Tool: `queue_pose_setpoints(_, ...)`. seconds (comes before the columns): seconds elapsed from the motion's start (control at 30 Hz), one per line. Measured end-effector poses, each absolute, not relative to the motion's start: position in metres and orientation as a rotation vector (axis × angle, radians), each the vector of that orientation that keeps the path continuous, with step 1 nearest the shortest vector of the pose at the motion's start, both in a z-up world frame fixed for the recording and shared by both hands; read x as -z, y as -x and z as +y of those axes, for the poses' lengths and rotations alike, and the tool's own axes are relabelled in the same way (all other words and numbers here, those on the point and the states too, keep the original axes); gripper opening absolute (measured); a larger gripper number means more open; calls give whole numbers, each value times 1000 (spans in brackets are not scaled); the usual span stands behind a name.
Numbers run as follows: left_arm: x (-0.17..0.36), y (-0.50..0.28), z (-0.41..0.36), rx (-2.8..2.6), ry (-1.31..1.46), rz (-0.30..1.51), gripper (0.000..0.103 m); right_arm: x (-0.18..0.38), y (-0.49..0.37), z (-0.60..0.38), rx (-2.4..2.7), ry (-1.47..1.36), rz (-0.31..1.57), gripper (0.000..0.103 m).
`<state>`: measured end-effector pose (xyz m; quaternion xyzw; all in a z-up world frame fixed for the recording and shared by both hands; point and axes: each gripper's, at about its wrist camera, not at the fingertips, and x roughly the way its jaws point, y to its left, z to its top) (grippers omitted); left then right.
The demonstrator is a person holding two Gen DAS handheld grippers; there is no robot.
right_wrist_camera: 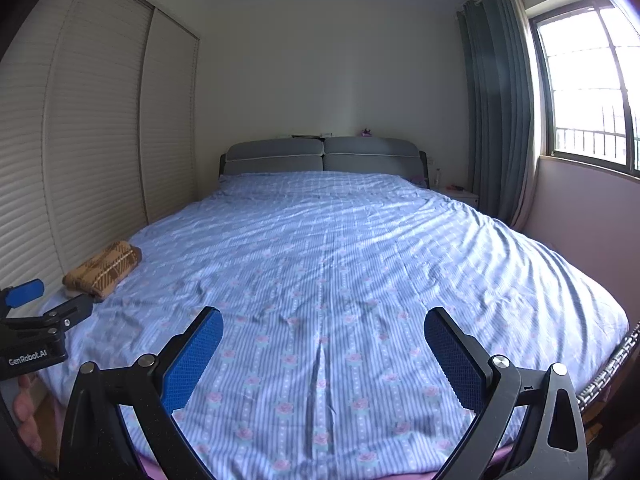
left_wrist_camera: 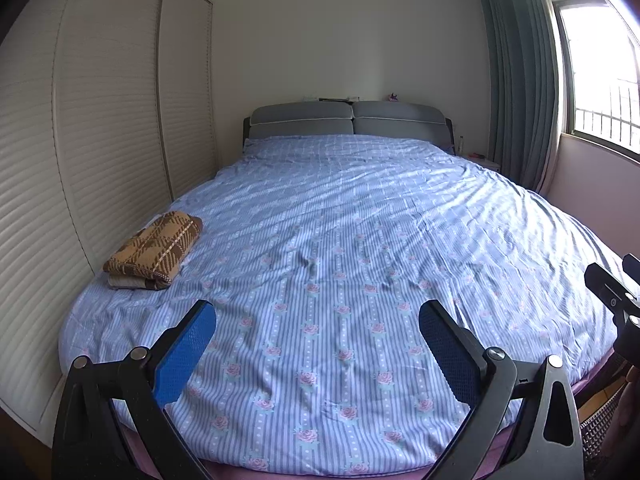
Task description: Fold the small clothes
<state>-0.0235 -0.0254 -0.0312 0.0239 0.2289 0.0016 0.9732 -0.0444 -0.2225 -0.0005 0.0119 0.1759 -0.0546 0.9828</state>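
A folded brown plaid garment point(left_wrist_camera: 156, 250) lies on a folded beige one at the bed's left edge, near the foot; it also shows in the right wrist view point(right_wrist_camera: 105, 270). My left gripper point(left_wrist_camera: 318, 320) is open and empty, held above the foot of the bed, to the right of the folded pile. My right gripper point(right_wrist_camera: 323, 326) is open and empty, also above the foot of the bed. The left gripper appears at the left edge of the right wrist view point(right_wrist_camera: 44, 304). The right gripper shows at the right edge of the left wrist view point(left_wrist_camera: 616, 288).
The bed point(left_wrist_camera: 360, 220) has a blue striped floral cover and a grey headboard point(left_wrist_camera: 348, 122). Louvred wardrobe doors point(left_wrist_camera: 80, 140) run along the left. A green curtain point(left_wrist_camera: 516, 80), a window and a nightstand point(right_wrist_camera: 460, 196) are on the right.
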Motion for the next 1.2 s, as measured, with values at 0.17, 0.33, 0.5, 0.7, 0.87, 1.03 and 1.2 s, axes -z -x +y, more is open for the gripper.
queue_pose_setpoints(0.17, 32, 25, -28, 11, -50, 464, 103, -1, 45, -225, 116, -25, 350, 102)
queue_pose_setpoints(0.33, 30, 28, -29, 7, -50, 452, 103, -3, 46, -224, 112, -23, 345, 102)
queue_pose_setpoints(0.5, 29, 28, -28, 10, -51, 458, 103, -4, 46, -226, 107, -28, 346, 102)
queue_pose_setpoints(0.7, 28, 27, -29, 11, -55, 462, 103, -4, 46, -227, 109, -27, 347, 102)
queue_pose_setpoints(0.87, 29, 26, -30, 11, -53, 467, 103, -4, 46, -228, 108, -31, 352, 102)
queue_pose_setpoints(1.03, 30, 26, -32, 14, -57, 473, 103, -5, 46, -229, 107, -31, 353, 102)
queue_pose_setpoints(1.2, 30, 25, -31, 15, -53, 478, 103, -5, 45, -230, 106, -30, 357, 102)
